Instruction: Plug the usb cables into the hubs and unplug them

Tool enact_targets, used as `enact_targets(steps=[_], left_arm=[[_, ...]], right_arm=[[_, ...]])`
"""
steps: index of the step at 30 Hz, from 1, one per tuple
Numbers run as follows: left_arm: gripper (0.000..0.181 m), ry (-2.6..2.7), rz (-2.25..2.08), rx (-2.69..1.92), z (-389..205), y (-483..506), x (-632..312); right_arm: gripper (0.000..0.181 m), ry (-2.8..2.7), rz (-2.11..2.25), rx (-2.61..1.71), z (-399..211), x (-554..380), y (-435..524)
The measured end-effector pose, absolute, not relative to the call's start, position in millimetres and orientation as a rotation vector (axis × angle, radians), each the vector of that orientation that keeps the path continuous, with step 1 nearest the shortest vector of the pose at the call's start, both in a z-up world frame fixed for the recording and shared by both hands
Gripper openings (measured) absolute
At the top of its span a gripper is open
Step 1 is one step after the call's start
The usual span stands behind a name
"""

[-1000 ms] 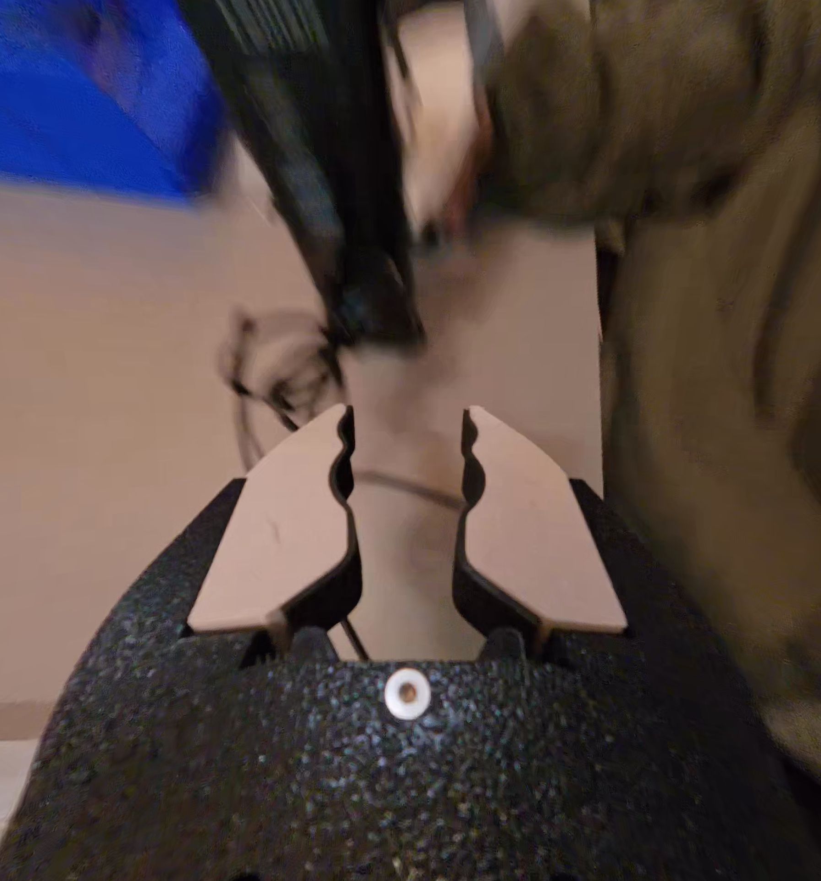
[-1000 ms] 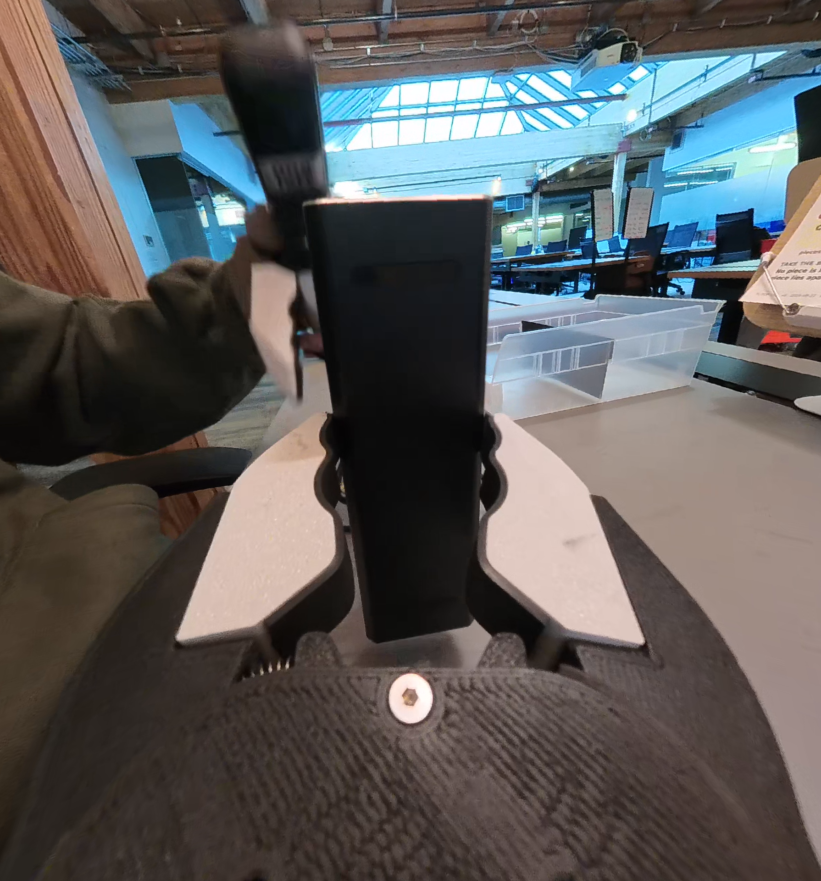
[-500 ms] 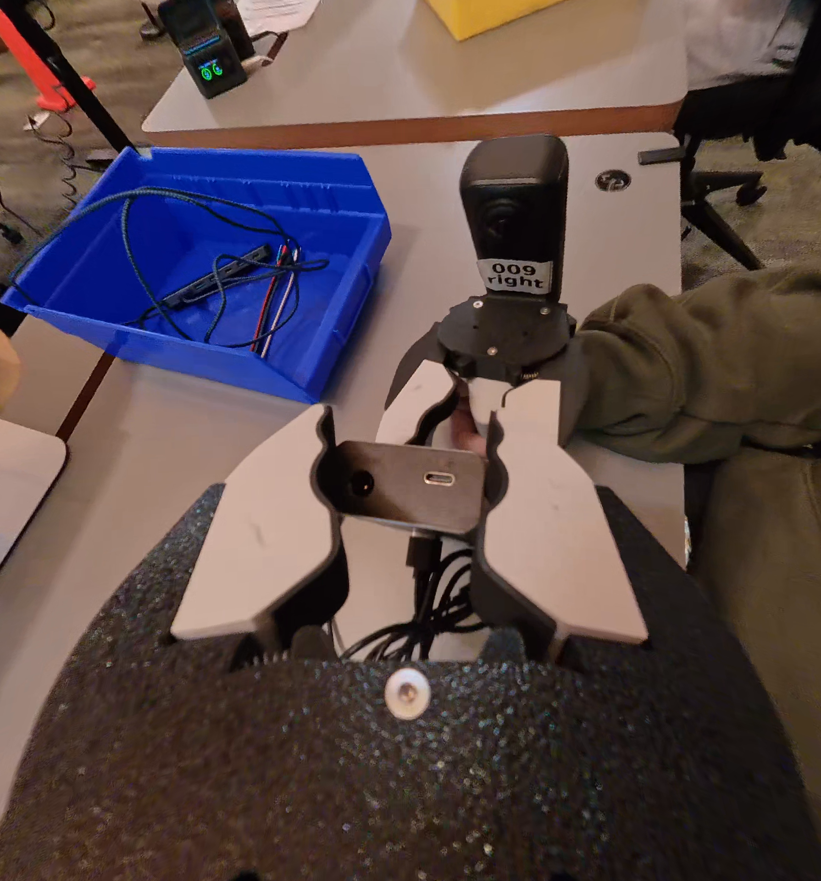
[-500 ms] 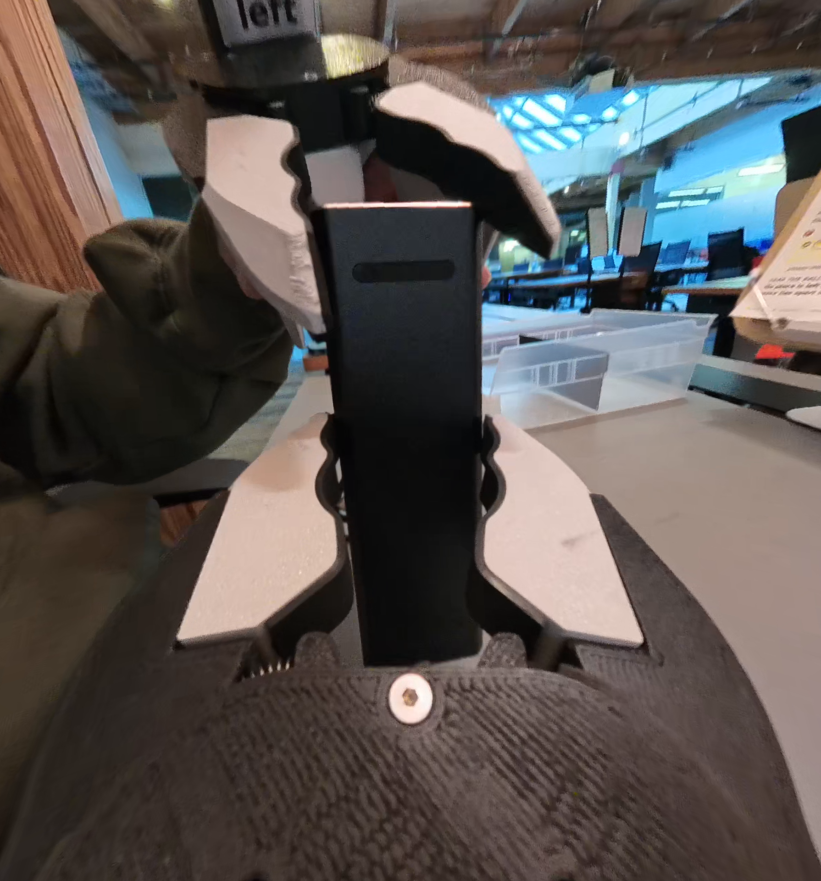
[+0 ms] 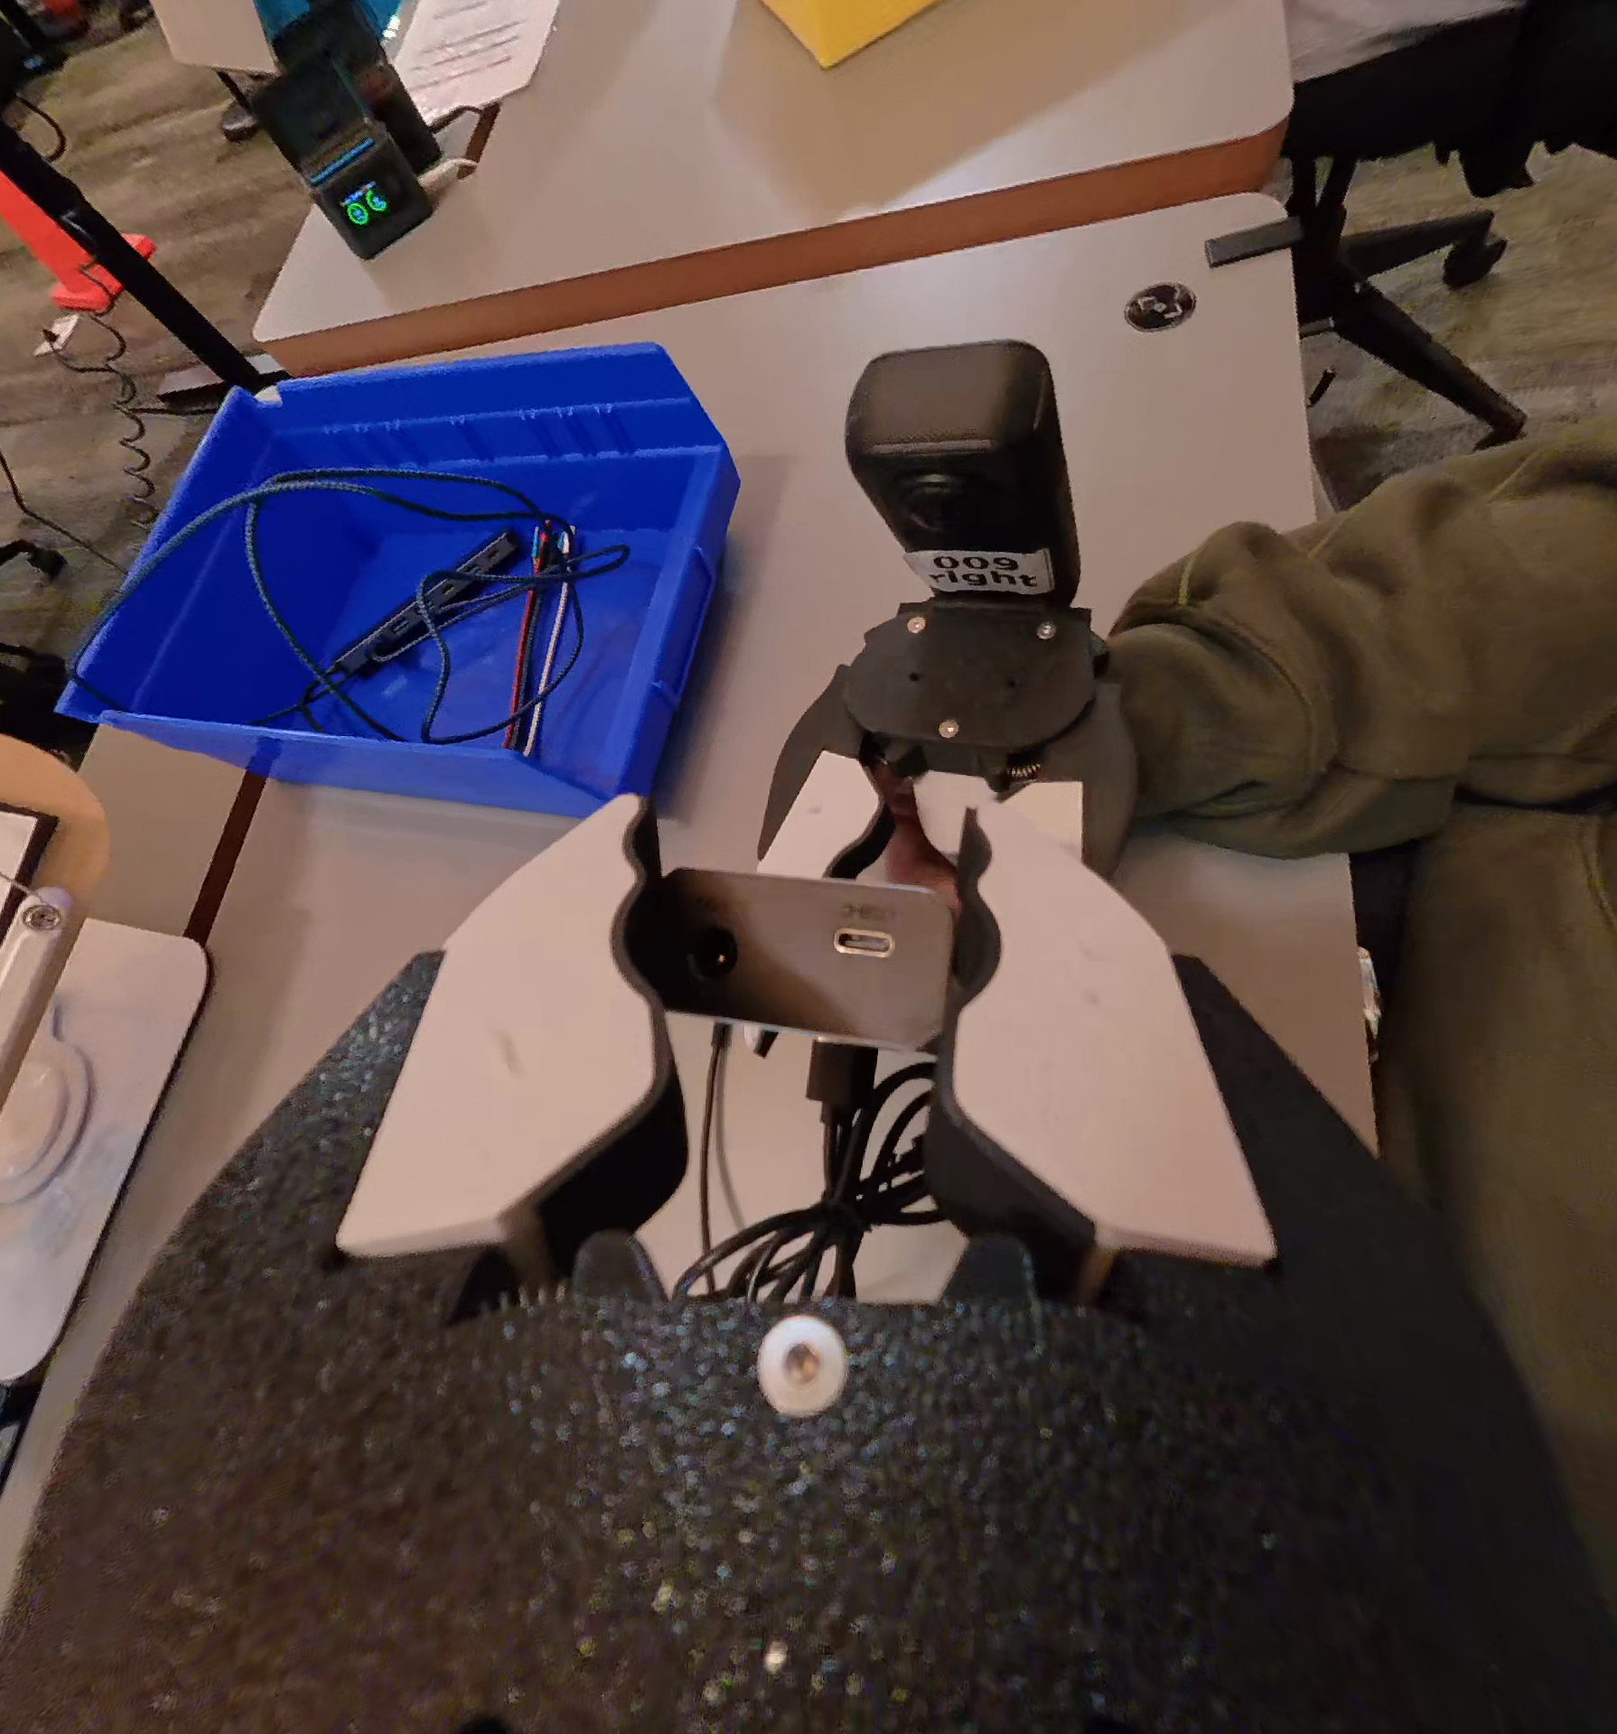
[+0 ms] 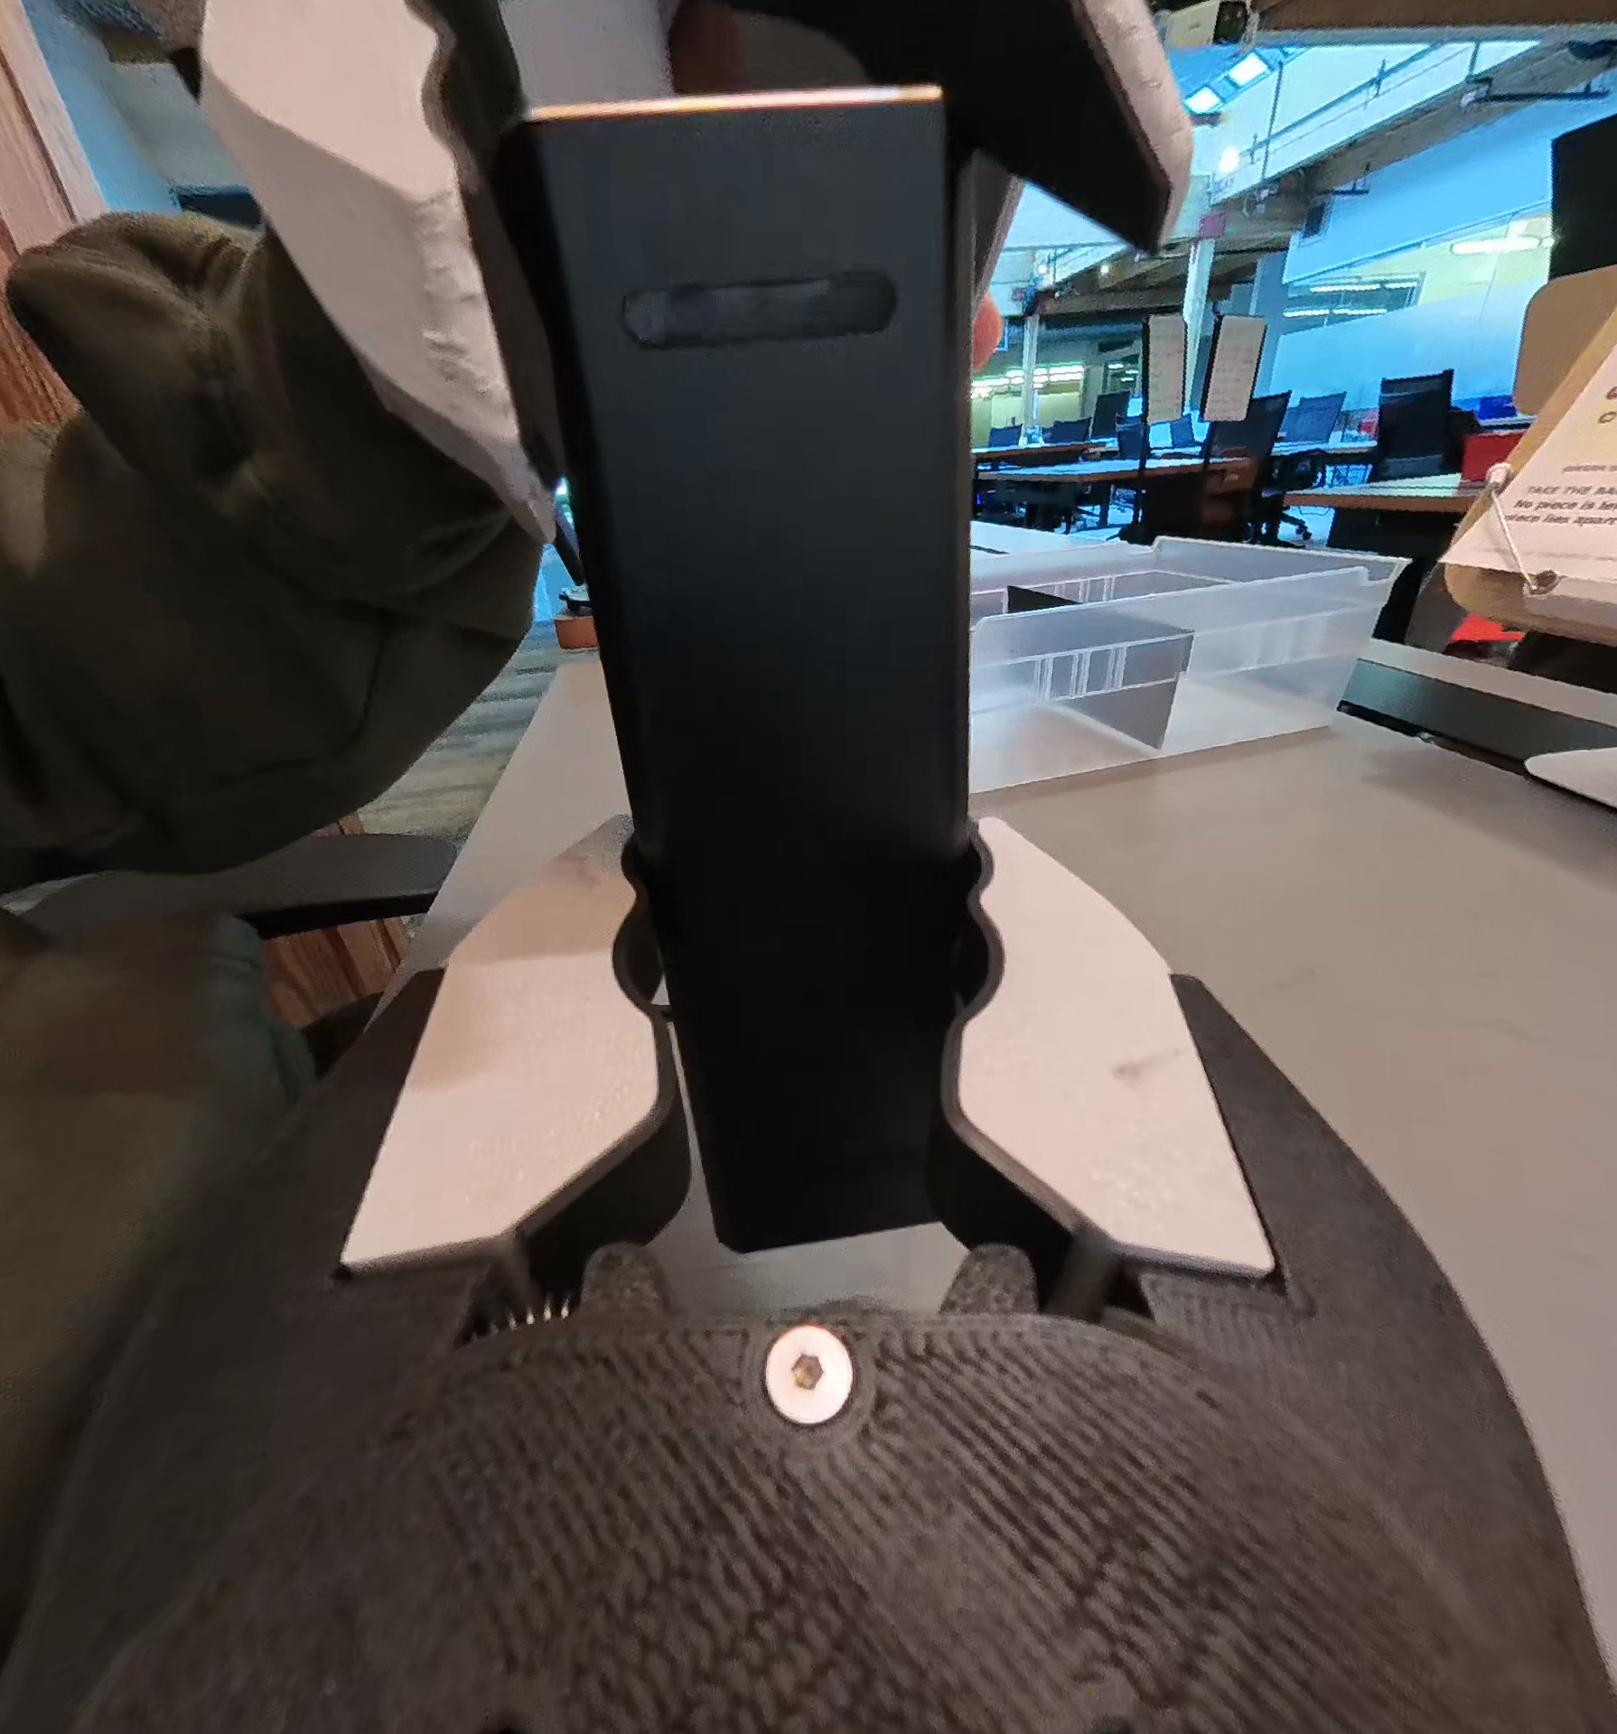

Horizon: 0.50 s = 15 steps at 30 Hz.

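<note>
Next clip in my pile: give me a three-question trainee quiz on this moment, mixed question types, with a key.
1. True or false: the right gripper is shut on the black hub.
2. Multiple choice: where do the spare cables lie? A) in the blue bin B) in the clear tray C) on a chair.
3. Fill in: the left gripper has its fingers on either side of the hub's upper ____.

Key
1. True: both fingers press its sides.
2. A.
3. End. The left wrist view shows that end's face with its ports between the fingers; I cannot tell whether they are clamped on it.
</note>
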<state>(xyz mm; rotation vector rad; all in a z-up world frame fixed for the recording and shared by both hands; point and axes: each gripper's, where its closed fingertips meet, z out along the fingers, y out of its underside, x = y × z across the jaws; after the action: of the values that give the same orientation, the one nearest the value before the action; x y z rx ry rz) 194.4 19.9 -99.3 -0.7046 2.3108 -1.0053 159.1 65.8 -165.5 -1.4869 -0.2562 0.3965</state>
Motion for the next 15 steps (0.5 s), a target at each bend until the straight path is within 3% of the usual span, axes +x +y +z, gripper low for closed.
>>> enact_targets(steps=[15], left_arm=[[0.059,2.352,-0.927,-0.559,-106,14,194]], right_arm=[[0.062,-0.242,0.364,-1.533,-171,160,72]])
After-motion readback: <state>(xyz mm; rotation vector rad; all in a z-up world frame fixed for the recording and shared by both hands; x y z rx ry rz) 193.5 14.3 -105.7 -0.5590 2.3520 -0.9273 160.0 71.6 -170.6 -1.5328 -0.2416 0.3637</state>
